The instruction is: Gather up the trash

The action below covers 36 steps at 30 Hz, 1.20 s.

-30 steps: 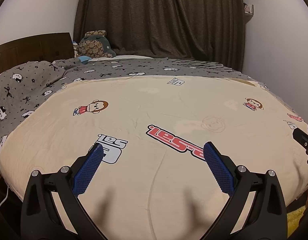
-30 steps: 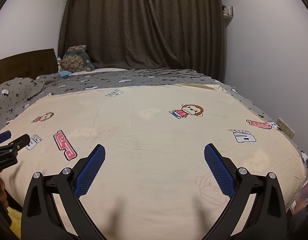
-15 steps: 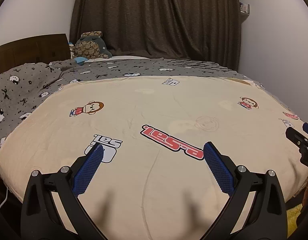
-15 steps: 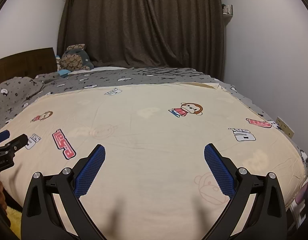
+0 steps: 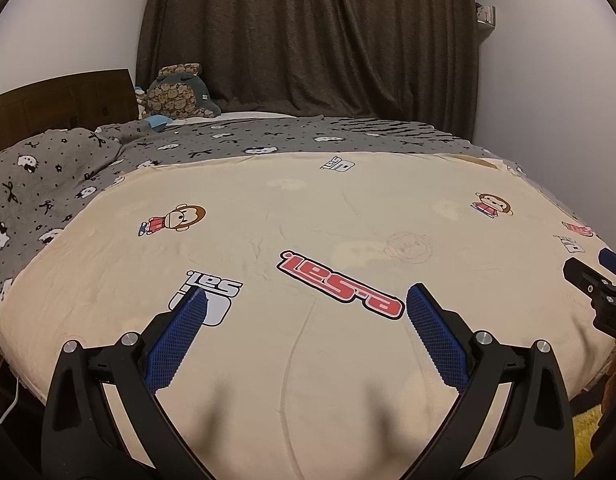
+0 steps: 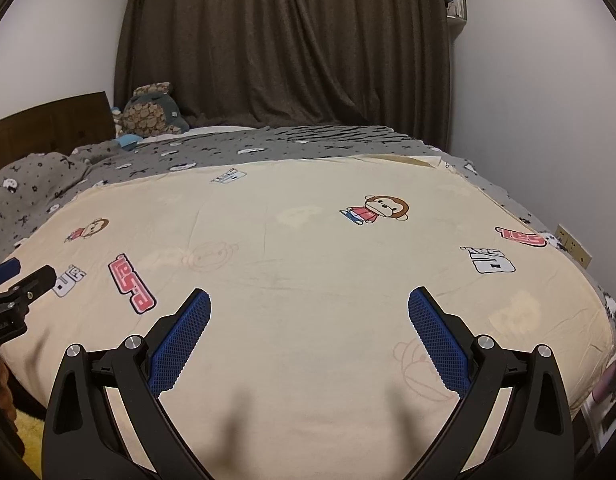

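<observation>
No trash shows in either view. My left gripper [image 5: 304, 304] is open and empty, held above the near edge of a bed covered by a cream blanket [image 5: 308, 208] with monkey prints. My right gripper [image 6: 308, 304] is also open and empty, over the same blanket [image 6: 308, 240] further right. The right gripper's tip shows at the right edge of the left wrist view [image 5: 599, 280]. The left gripper's tip shows at the left edge of the right wrist view [image 6: 16, 280].
A grey patterned duvet [image 5: 48, 168] lies at the bed's far side and left. A plush toy [image 5: 178, 94] sits by the wooden headboard [image 5: 60, 100]. A dark curtain [image 5: 308, 40] hangs behind. A wall socket [image 6: 573, 246] is on the right wall. A yellow rug [image 5: 587, 432] lies below.
Both grippers have drifted slightly back and up from the bed, so more of the blanket's near edge shows. Both stay open.
</observation>
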Motion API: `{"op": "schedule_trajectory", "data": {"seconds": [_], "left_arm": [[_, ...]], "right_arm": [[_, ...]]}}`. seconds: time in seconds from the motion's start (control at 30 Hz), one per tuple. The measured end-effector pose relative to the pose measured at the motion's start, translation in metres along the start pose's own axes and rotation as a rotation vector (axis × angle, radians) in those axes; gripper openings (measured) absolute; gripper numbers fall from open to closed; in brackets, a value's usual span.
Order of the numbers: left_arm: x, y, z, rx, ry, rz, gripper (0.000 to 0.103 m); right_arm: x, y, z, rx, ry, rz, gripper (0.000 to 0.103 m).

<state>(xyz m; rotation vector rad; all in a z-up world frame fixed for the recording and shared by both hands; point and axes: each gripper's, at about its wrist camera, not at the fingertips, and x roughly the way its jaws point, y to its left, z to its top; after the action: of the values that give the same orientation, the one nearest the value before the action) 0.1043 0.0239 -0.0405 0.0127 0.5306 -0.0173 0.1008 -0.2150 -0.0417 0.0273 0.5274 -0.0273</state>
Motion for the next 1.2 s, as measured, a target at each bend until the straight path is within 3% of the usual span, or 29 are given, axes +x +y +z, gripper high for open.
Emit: {"op": "schedule_trajectory", "data": {"seconds": [1.03,1.2], "left_arm": [[-0.0017,-0.0051,-0.0016,0.015,0.005,-0.023,0.095],[-0.0035,-0.0053,-0.0007,0.026,-0.002,0.001,0.095]], "right_arm": [[0.0013,0.0008,-0.0003,-0.003,0.005,0.010,0.099],[0.0018,0.0008,-0.0004,-0.004,0.005,0.010,0.099]]}}
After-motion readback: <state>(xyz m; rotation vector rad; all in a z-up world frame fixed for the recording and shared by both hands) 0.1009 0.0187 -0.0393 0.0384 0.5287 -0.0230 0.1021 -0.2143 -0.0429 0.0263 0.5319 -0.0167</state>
